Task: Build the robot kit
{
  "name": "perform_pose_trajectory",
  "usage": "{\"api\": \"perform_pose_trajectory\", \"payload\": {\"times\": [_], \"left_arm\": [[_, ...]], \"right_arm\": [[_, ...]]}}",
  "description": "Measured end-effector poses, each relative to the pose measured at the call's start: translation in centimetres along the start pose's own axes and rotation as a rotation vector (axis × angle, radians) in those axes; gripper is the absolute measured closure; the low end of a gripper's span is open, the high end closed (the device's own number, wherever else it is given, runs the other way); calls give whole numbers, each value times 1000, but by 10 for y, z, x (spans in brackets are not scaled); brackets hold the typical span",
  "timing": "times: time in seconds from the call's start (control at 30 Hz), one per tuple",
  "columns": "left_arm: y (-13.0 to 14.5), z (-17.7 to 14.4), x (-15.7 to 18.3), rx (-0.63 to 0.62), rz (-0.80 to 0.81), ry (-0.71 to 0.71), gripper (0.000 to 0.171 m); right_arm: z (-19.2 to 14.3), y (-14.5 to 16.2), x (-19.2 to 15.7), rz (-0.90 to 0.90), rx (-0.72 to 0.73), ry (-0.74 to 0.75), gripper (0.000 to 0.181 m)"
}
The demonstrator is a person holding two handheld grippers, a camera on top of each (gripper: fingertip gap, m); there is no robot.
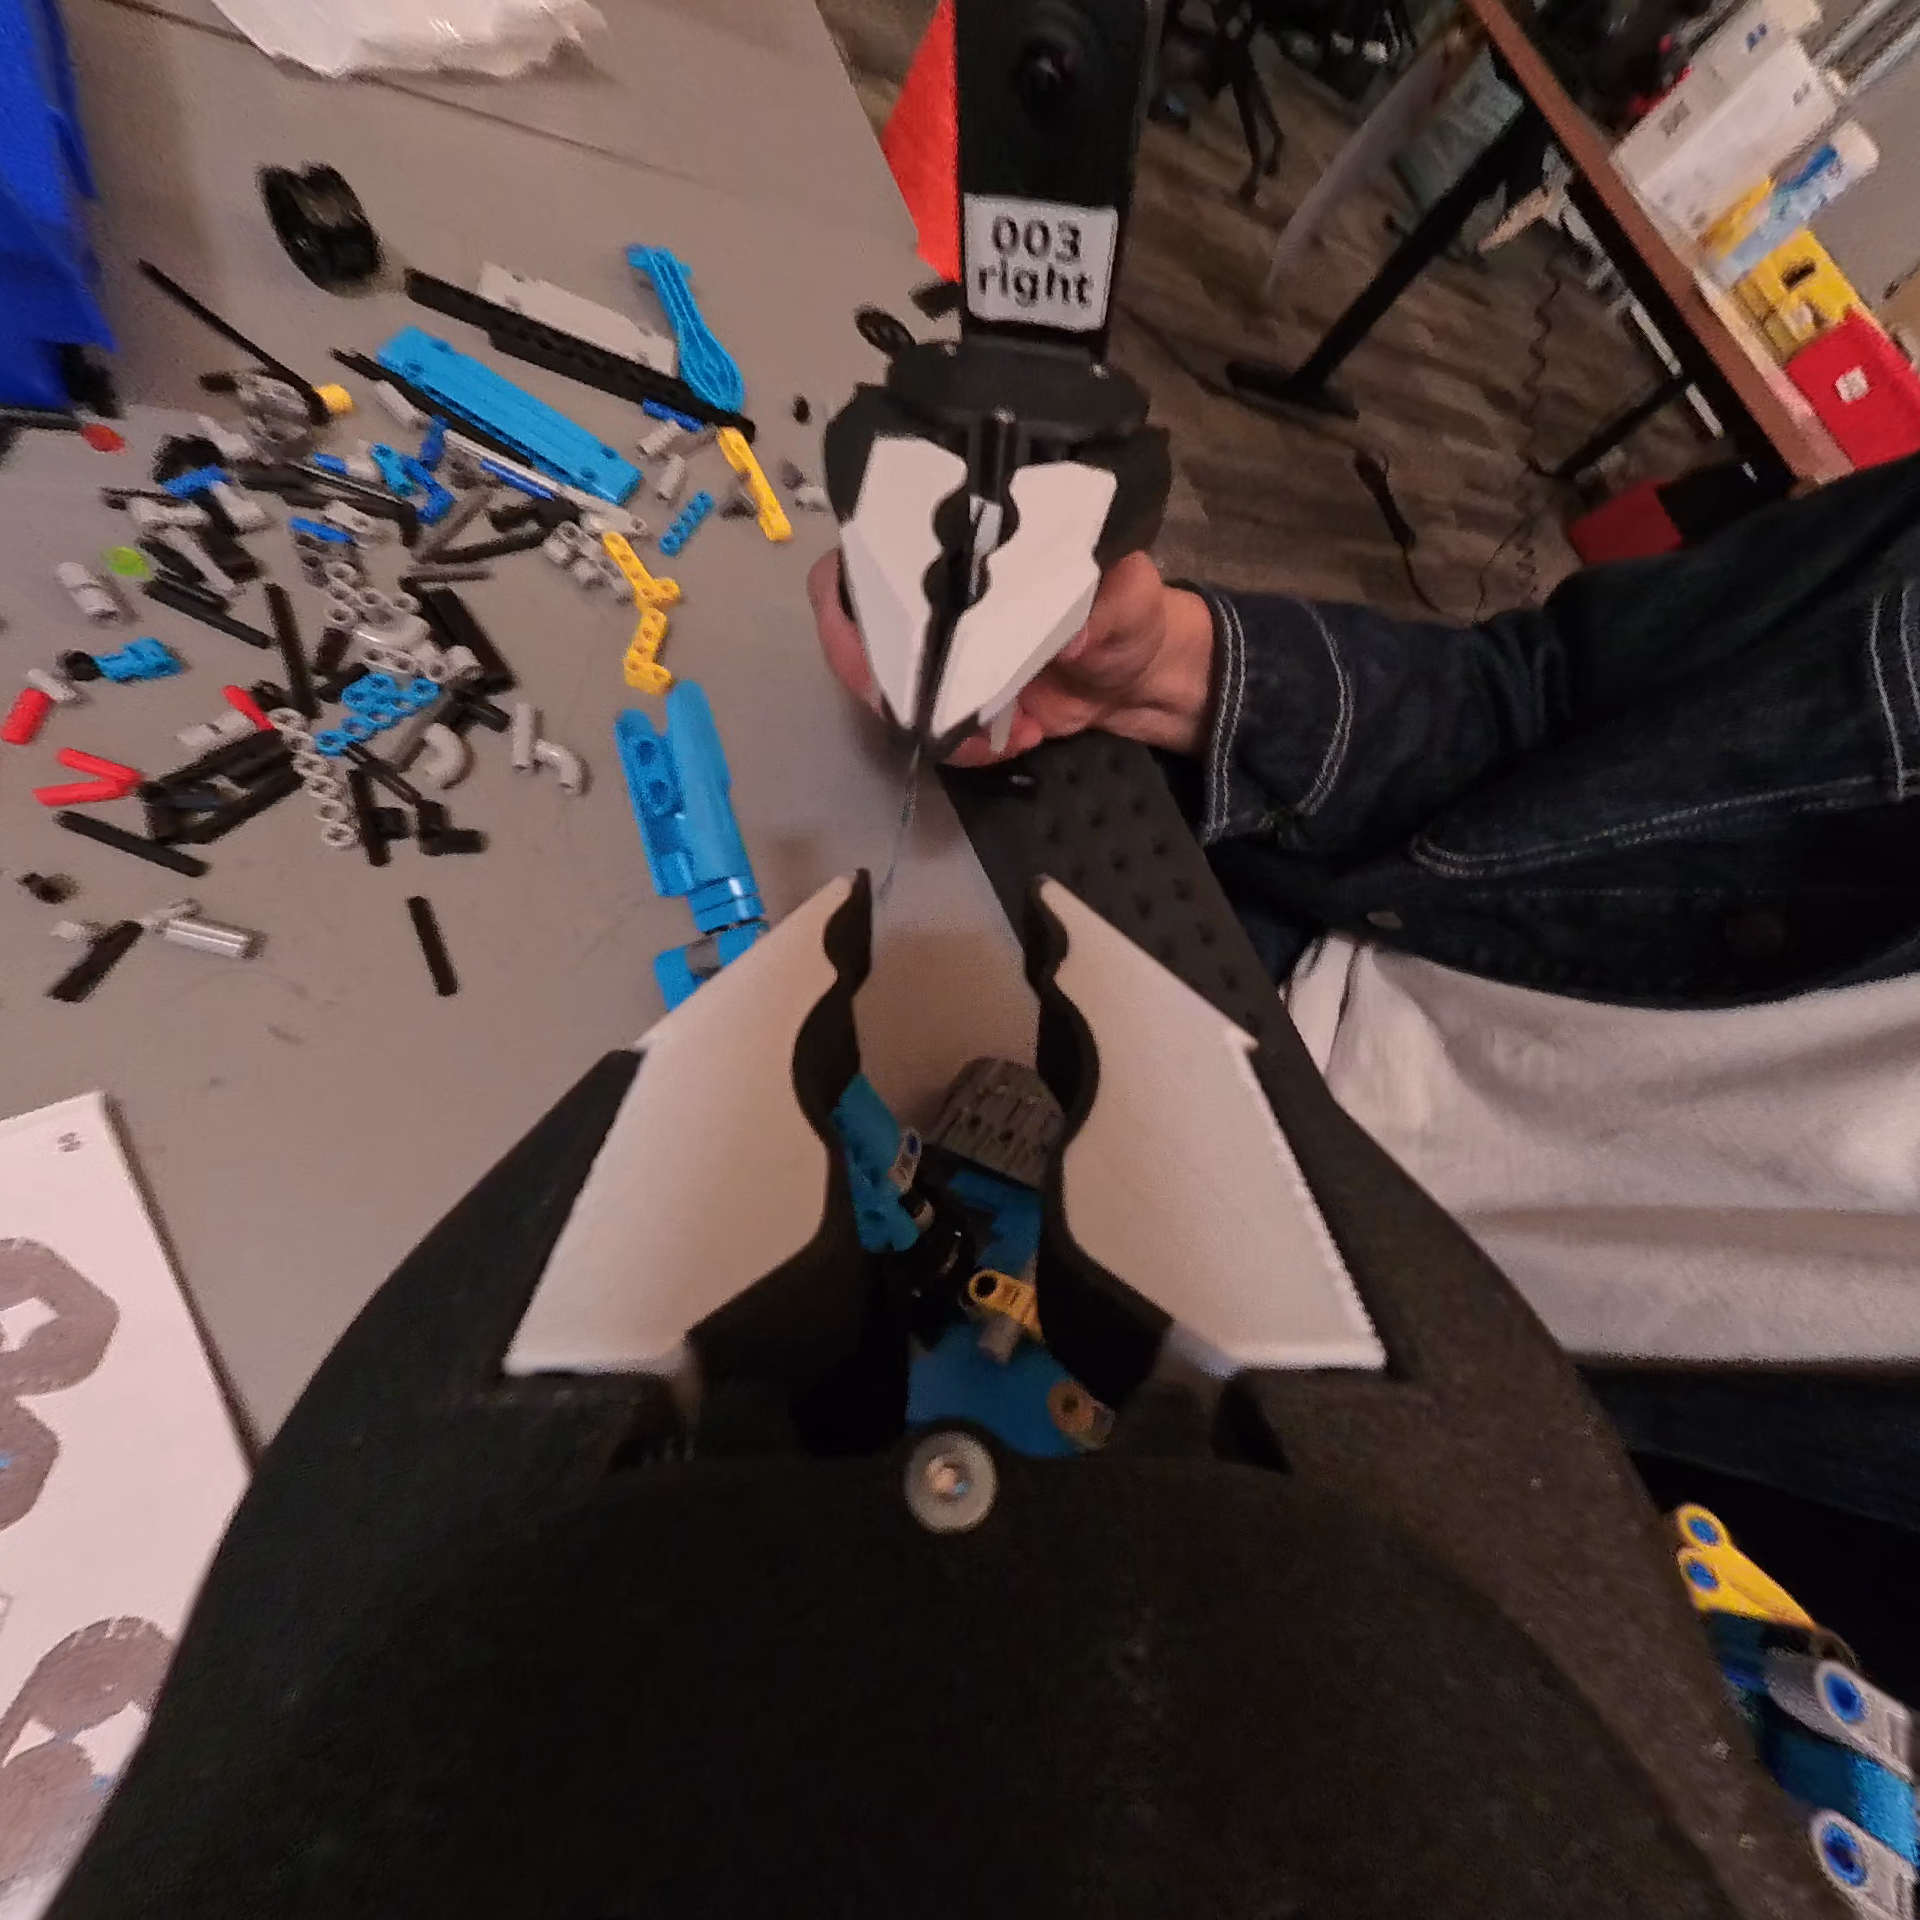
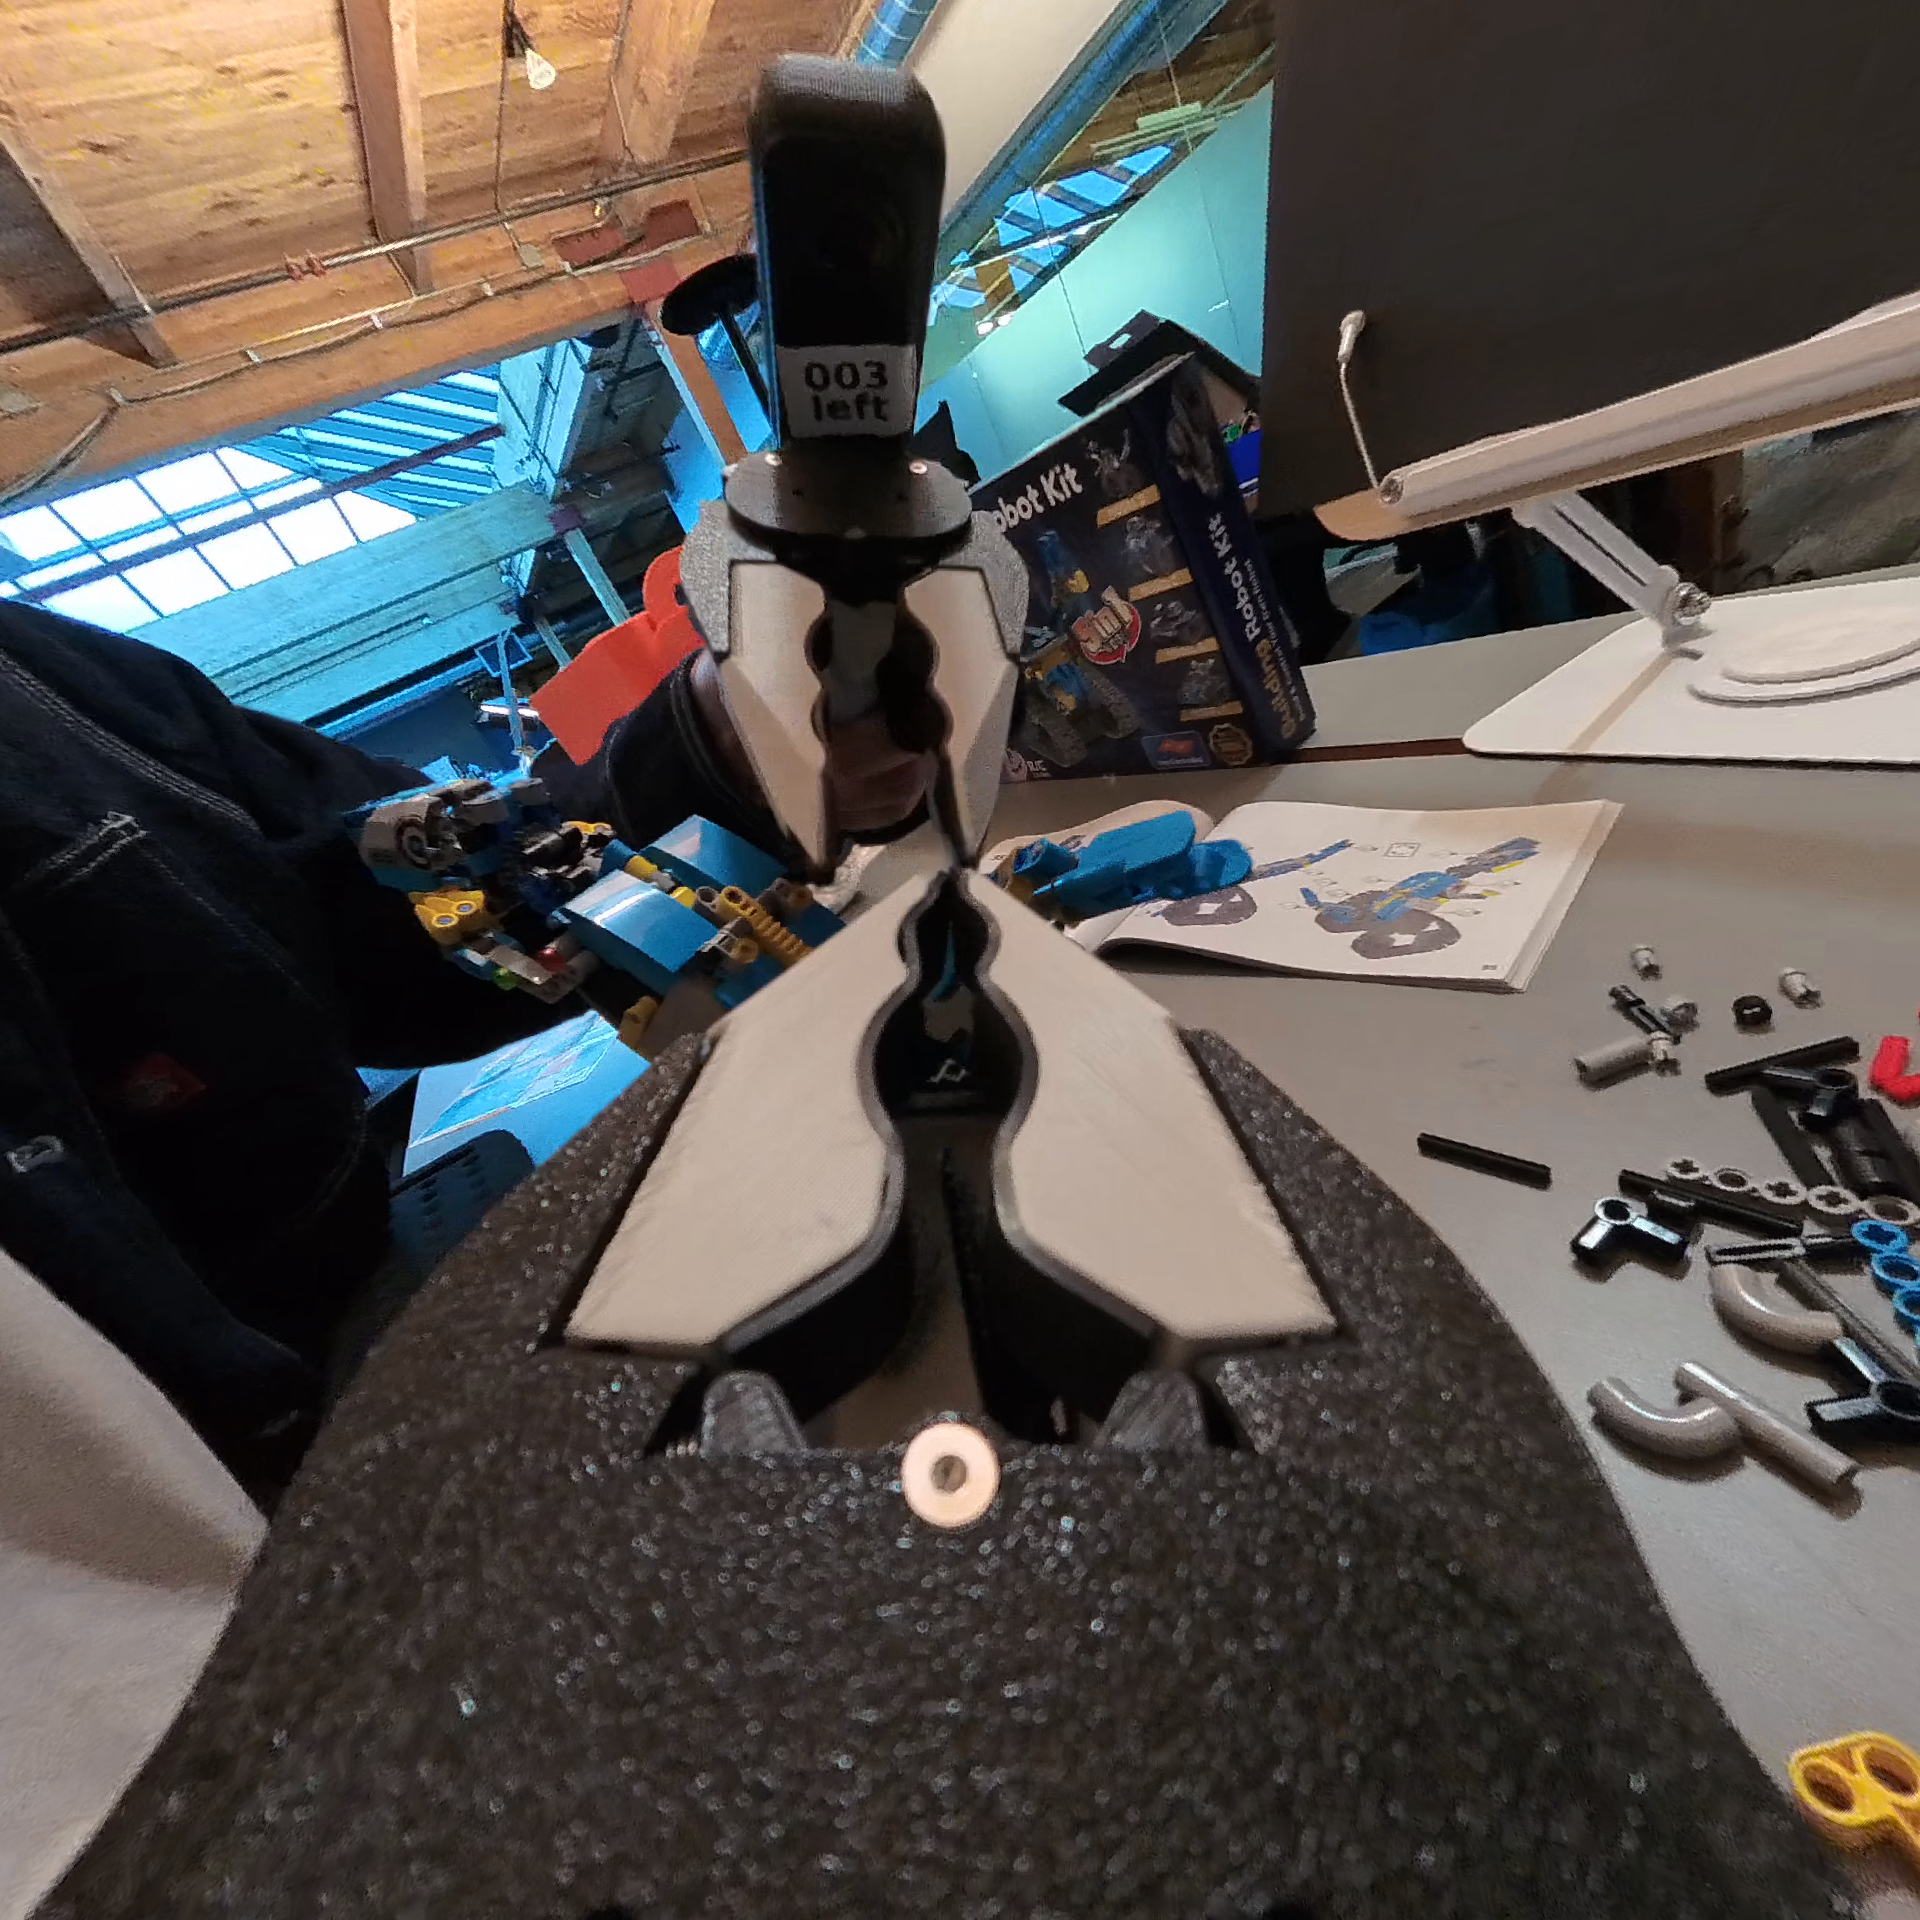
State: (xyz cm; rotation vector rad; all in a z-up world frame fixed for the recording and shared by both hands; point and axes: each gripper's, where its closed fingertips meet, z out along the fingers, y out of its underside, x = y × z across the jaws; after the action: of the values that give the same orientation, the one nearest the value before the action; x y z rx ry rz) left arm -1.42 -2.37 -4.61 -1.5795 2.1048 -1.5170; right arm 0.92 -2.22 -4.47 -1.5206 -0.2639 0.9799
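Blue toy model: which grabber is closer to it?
Left. The left gripper hangs directly over the model, fingers open; the right gripper, pinching a thin black piece, sits farther off, opposite.

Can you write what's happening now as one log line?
left gripper: open, above blue model | right gripper: shut on thin rod, facing left gripper's tips | loose parts: scattered on table

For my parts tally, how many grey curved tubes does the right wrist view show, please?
2: one grey curved tube beside the blue rings, another nearer the camera; more may be hidden.
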Motion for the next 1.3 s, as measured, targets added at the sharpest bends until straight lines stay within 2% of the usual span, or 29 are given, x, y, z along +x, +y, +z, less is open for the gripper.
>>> {"api": "perform_pose_trajectory", "payload": {"times": [0.17, 0.23, 0.3, 0.47, 0.6, 0.73, 0.87, 0.97, 1.3], "left_arm": [[-12, -22, -10, 139, -27, -56, 131], [-11, -27, -19, 171, -42, -90, 124], [-5, -23, -29, 154, -64, -108, 114], [8, -3, -35, 57, -123, -52, 114], [8, 8, -35, 39, -188, 27, 116], [5, 16, -36, 32, -226, 89, 121], [5, 20, -38, 13, -199, 72, 135], [6, 20, -40, 12, -183, 52, 136], [6, 19, -39, 16, -183, 36, 136]], "right_arm": [[-13, -17, 1, -1, -21, 18, 181], [-14, -23, -3, 18, -94, 1, 181], [-8, -25, 0, 39, -196, 7, 181], [5, -19, 10, 150, -403, -23, 181], [6, -15, 20, 243, -468, -58, 181], [4, -15, 31, 332, -467, -72, 181], [3, -17, 30, 410, -426, -91, 181], [4, -18, 27, 449, -394, -110, 181], [7, -12, 30, 396, -426, -63, 181]]}}
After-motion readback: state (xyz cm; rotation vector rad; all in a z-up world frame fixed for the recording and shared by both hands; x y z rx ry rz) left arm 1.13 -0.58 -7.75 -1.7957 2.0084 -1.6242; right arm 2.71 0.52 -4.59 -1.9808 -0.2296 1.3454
